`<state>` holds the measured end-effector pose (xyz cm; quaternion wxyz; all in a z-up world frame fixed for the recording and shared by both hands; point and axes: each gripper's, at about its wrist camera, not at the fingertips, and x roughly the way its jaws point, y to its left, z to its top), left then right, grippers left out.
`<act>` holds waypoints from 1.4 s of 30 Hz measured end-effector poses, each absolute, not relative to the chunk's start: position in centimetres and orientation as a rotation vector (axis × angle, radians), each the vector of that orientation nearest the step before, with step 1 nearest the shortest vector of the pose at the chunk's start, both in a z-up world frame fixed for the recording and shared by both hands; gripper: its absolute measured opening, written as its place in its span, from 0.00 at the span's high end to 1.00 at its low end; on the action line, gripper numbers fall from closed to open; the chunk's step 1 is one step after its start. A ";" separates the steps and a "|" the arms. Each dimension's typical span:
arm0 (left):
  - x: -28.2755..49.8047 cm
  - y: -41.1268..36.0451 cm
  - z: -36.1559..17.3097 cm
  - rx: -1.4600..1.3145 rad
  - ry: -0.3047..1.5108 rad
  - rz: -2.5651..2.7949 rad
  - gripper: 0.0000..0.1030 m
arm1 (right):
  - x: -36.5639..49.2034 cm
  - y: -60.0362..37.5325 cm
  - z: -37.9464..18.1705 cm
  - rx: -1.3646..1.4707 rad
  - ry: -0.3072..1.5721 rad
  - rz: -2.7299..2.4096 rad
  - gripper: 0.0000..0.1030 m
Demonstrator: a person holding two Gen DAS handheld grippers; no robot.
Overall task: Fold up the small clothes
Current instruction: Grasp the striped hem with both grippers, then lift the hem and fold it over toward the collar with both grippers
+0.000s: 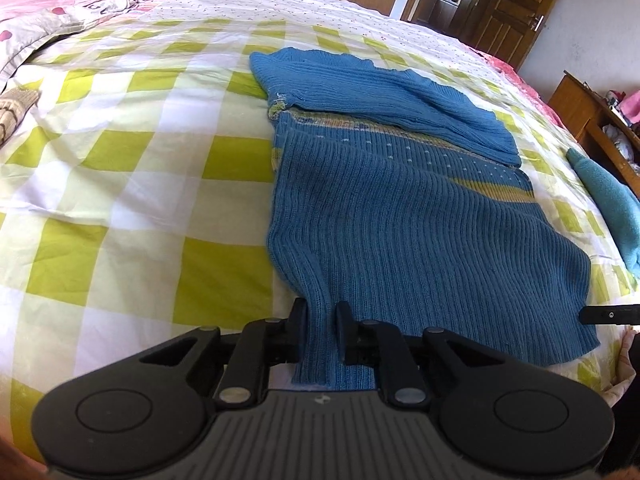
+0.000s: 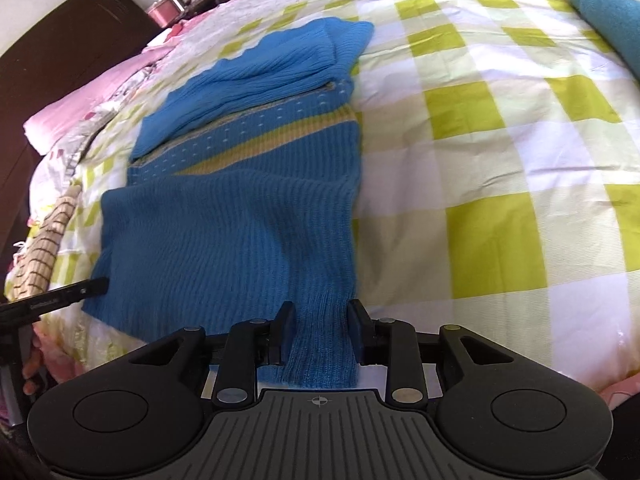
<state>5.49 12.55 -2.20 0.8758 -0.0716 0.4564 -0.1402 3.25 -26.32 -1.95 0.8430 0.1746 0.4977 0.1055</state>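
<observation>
Wide open checked bedspread [image 1: 132,168] left of the blue sweater [image 1: 400,216], nothing lying there until the striped knit [image 1: 16,108] at the far left edge. Open cover beyond the collar too. Right side tighter: teal cloth [image 1: 608,200] near the bed edge, wooden shelf [image 1: 588,112] just past it.

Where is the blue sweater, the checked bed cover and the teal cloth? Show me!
blue sweater [image 1: 420,232], left wrist view, on its ribbed body.
checked bed cover [image 2: 500,160], right wrist view, on a bare green and white patch.
teal cloth [image 1: 604,196], left wrist view, on its fuzzy middle by the bed's right edge.
</observation>
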 end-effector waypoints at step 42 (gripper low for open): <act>29.7 16.4 -0.8 -0.730 0.633 -0.177 0.79 | 30.2 -31.2 -0.6 0.921 0.676 0.152 0.82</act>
